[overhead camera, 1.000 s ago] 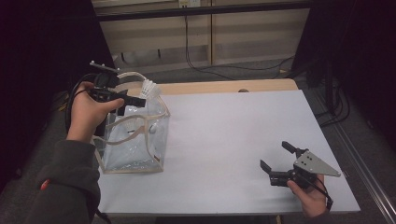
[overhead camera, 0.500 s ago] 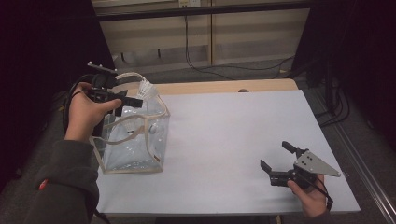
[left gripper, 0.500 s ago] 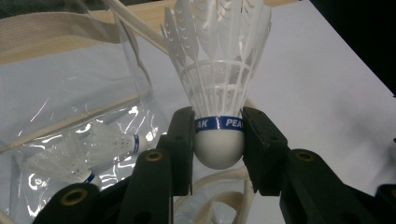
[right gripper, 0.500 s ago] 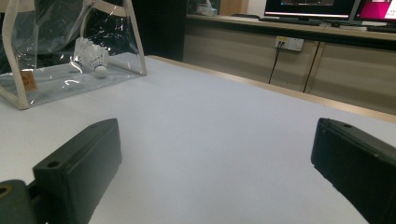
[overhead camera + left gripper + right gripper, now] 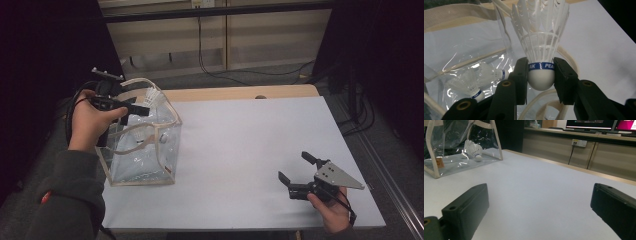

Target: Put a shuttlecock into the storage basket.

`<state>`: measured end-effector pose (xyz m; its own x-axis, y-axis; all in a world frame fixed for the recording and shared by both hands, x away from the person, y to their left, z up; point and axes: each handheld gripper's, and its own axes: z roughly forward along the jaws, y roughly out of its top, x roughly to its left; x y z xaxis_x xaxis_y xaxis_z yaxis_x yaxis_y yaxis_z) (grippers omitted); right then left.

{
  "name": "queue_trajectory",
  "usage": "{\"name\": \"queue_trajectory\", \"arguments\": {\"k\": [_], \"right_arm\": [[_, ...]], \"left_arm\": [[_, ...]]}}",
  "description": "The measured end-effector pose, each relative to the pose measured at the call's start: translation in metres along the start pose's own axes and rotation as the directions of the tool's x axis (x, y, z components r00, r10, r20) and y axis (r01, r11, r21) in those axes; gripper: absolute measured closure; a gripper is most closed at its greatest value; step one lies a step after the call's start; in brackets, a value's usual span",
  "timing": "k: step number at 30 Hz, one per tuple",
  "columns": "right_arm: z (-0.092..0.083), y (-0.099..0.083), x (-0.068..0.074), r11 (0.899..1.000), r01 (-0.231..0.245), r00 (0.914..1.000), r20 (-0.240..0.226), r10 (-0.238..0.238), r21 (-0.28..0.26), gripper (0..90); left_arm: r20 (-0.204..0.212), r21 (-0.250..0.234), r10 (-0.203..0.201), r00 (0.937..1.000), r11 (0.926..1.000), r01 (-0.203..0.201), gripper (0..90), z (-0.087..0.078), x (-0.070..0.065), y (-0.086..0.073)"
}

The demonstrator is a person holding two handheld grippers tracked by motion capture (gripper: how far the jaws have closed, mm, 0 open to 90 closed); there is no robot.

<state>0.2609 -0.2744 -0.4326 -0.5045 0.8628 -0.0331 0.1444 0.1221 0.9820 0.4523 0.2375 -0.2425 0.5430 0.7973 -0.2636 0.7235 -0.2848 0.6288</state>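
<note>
A white feather shuttlecock (image 5: pixel 541 47) with a blue band is clamped by its cork base in my left gripper (image 5: pixel 541 77), feathers pointing away. It hangs over the open top of a clear plastic bag (image 5: pixel 142 145) with cream trim at the table's left. In the high view the left gripper (image 5: pixel 142 108) sits at the bag's upper rim, the shuttlecock (image 5: pixel 152 96) at its tip. Another shuttlecock (image 5: pixel 482 77) lies inside the bag, seen too from the right gripper view as a shuttlecock (image 5: pixel 472 150) behind the clear wall. My right gripper (image 5: pixel 297 172) rests open near the table's front right, nothing between its jaws.
The table (image 5: pixel 250 140) has a white top with a wooden far edge. Cabinets and trailing cables stand behind it. The bag's cream handles (image 5: pixel 142 82) arch above its opening.
The left hand has shifted slightly at the bag's rim with the shuttlecock still held. The right hand has stayed put.
</note>
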Motion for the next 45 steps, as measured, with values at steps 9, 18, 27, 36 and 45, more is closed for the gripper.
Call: {"name": "queue_trajectory", "arguments": {"k": [9,18,27,36,45], "right_arm": [[0.0,0.0,0.0,1.0,0.002,1.0,0.001,-0.002,0.001,1.7],[0.0,0.0,0.0,1.0,0.0,1.0,0.001,0.0,0.001,1.7],[0.0,0.0,0.0,1.0,-0.001,1.0,0.001,0.001,0.001,1.7],[0.0,0.0,0.0,1.0,0.0,1.0,0.0,0.0,-0.001,1.7],[0.0,0.0,0.0,1.0,0.002,1.0,0.002,-0.002,0.0,1.7]], "left_arm": [[-0.016,-0.004,-0.01,0.9998,0.9999,0.01,65.5,0.0,0.004,-0.003],[-0.023,0.004,-0.009,0.9997,0.9999,0.009,65.4,0.002,0.007,-0.005],[-0.036,0.008,-0.017,0.9992,0.9998,0.017,65.4,0.003,0.011,-0.008],[-0.043,0.009,-0.03,0.9986,0.9995,0.03,65.4,0.004,0.015,-0.012],[-0.054,0.013,-0.037,0.9978,0.9992,0.038,65.2,0.006,0.02,-0.016]]}}
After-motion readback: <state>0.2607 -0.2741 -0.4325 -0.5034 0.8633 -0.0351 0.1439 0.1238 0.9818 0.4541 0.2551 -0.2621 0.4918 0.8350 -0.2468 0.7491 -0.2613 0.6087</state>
